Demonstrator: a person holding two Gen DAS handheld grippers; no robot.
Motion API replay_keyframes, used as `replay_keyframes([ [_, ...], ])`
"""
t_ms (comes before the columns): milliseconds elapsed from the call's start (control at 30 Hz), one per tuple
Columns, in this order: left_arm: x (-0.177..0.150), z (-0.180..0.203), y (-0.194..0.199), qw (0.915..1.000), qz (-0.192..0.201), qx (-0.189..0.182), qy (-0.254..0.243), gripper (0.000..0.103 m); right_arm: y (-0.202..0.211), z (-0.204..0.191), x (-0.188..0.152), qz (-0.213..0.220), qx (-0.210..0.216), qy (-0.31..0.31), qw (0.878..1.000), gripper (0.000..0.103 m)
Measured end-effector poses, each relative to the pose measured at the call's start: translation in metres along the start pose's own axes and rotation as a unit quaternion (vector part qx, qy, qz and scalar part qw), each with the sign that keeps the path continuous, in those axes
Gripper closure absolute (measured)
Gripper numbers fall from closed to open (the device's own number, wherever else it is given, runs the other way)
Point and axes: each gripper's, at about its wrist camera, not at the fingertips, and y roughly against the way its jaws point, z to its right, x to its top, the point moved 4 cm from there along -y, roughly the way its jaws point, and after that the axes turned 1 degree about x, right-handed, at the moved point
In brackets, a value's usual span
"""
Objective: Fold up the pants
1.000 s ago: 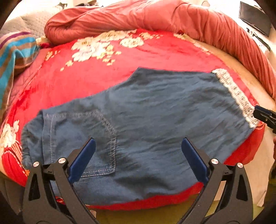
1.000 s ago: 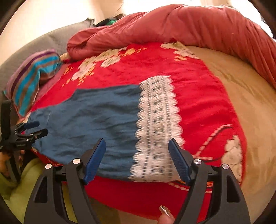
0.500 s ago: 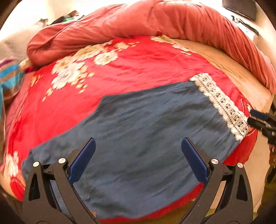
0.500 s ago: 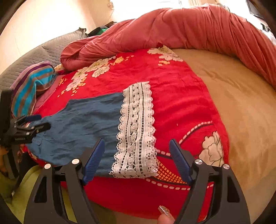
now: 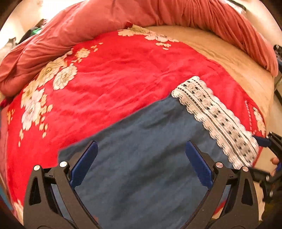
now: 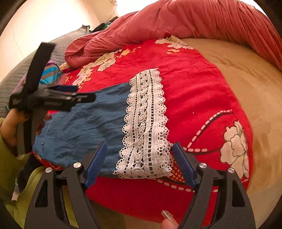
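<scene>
blue rubber pads sit nearest in both views, and both pairs of tongs stand wide with nothing between them. the right tongs (image 6: 140, 164) hover low over the white lace hem (image 6: 145, 123) of the pants (image 6: 84, 123), the near corner of that hem lying just ahead of their pads at the bed's front edge; they have barely shifted over the last second. the left tongs (image 5: 141, 163) are the ones that changed: a second ago they looked down on the back pocket and waist end, and now they hang over the middle of the leg, with the lace hem much closer in their view and the pocket gone from it. from the right wrist view they show as a dark shape above the denim, near the waist side. the pants lie flat, lengthwise along the front of the red floral blanket (image 5: 123, 70), not yet folded across. i judge the left hand is sliding toward the hem end, perhaps to take the far corner of the lace so both hands can carry the leg over to the waist. beyond the blanket lies bare tan mattress (image 6: 238, 74), then the bunched pink duvet (image 5: 141, 15) at the back.
</scene>
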Motion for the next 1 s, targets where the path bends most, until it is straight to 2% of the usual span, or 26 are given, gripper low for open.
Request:
replay_keyframes([
  [233, 0.028, 0.004, -0.032, 0.9993, -0.011, -0.008, -0.033, 0.010, -0.008, 0.005, -0.002, -0.009, 0.005, -0.007, 1.000, 0.028],
  [400, 0.035, 0.014, -0.050, 0.9976, -0.015, -0.043, -0.053, 0.013, -0.010, 0.005, -0.002, -0.010, 0.012, -0.011, 1.000, 0.026],
  [500, 0.032, 0.020, -0.062, 0.9950, -0.024, -0.075, -0.061, 0.030, -0.011, 0.005, 0.002, -0.011, 0.029, -0.017, 0.999, 0.028],
  [567, 0.029, 0.020, -0.067, 0.9941, -0.024, -0.091, -0.054, 0.032, -0.013, 0.003, 0.003, -0.011, 0.042, -0.017, 0.999, 0.030],
  [700, 0.029, 0.018, -0.070, 0.9930, -0.023, -0.108, -0.042, 0.034, -0.024, 0.000, 0.006, -0.015, 0.048, -0.013, 0.999, 0.040],
  [767, 0.029, 0.018, -0.069, 0.9925, -0.020, -0.115, -0.036, 0.040, -0.028, -0.002, 0.007, -0.014, 0.046, -0.008, 0.999, 0.042],
  [833, 0.030, 0.021, -0.068, 0.9925, -0.016, -0.119, -0.024, 0.052, -0.033, -0.004, 0.010, -0.012, 0.047, -0.008, 0.999, 0.044],
  [867, 0.030, 0.022, -0.068, 0.9928, -0.018, -0.117, -0.020, 0.054, -0.034, -0.005, 0.011, -0.012, 0.045, -0.007, 0.999, 0.046],
  [933, 0.029, 0.025, -0.066, 0.9924, -0.016, -0.121, -0.020, 0.065, -0.036, -0.007, 0.012, -0.010, 0.038, 0.000, 0.999, 0.052],
  [1000, 0.028, 0.028, -0.063, 0.9916, -0.010, -0.127, -0.022, 0.075, -0.038, -0.010, 0.013, -0.012, 0.033, 0.007, 0.999, 0.066],
])
